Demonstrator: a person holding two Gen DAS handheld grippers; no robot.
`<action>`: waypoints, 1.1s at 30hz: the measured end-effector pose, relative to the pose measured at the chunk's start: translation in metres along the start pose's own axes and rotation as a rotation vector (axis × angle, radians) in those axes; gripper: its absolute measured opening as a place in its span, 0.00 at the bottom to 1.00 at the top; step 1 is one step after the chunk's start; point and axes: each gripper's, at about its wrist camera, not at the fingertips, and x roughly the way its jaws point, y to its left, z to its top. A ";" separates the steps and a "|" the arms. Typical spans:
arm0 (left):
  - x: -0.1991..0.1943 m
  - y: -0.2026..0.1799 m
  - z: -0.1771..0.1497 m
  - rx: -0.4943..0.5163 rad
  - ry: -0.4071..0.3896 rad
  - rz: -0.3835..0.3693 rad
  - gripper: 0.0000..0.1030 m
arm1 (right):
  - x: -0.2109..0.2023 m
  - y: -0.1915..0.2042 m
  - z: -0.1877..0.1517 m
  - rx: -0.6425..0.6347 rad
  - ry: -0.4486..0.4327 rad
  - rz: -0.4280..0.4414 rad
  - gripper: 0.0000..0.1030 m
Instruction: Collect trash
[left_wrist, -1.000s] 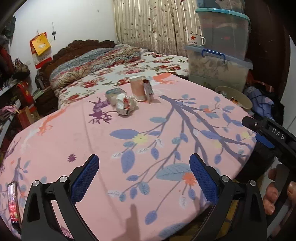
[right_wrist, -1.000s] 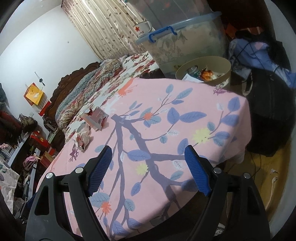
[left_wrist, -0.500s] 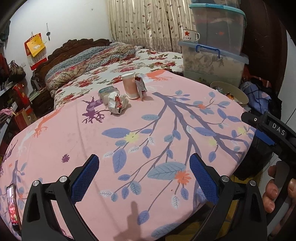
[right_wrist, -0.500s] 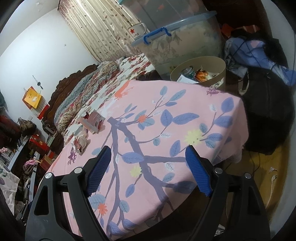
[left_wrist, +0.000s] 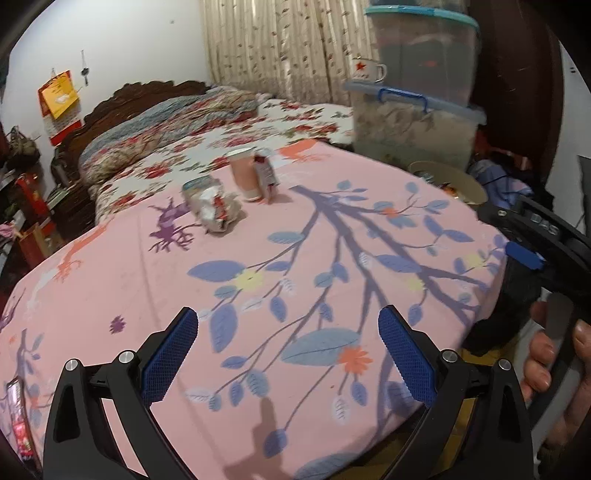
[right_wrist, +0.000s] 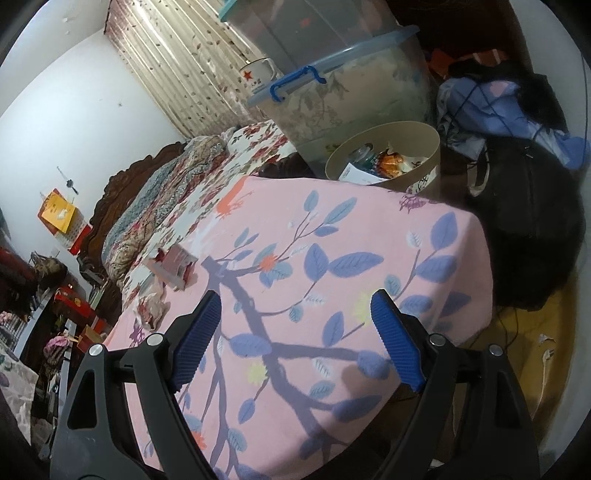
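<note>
Three pieces of trash sit together at the far side of the pink tablecloth: a crumpled wrapper, a pink paper cup and a small carton. My left gripper hangs open over the near part of the cloth, well short of them. My right gripper is open too, above the table's right side. In its view the cup and carton and the wrapper lie to the far left. A round beige bin with rubbish inside stands beyond the table's far corner.
Stacked plastic storage boxes with a mug stand behind the bin. A bed runs along the table's far side. A phone lies at the left edge. A dark bag and clothes fill the floor at right.
The right wrist view has slid and rolled a little, bringing the bin nearer its middle. The left view has barely shifted. Both grippers stay open and the trash has not moved.
</note>
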 end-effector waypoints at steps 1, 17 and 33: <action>0.001 -0.001 -0.001 0.004 0.000 -0.019 0.92 | 0.002 0.000 0.001 -0.004 0.001 -0.006 0.81; 0.013 -0.001 -0.008 0.059 -0.023 -0.159 0.92 | 0.034 0.006 -0.004 -0.011 0.044 -0.053 0.81; 0.027 0.015 -0.011 0.037 0.011 -0.170 0.92 | 0.056 0.029 -0.008 -0.044 0.075 -0.060 0.81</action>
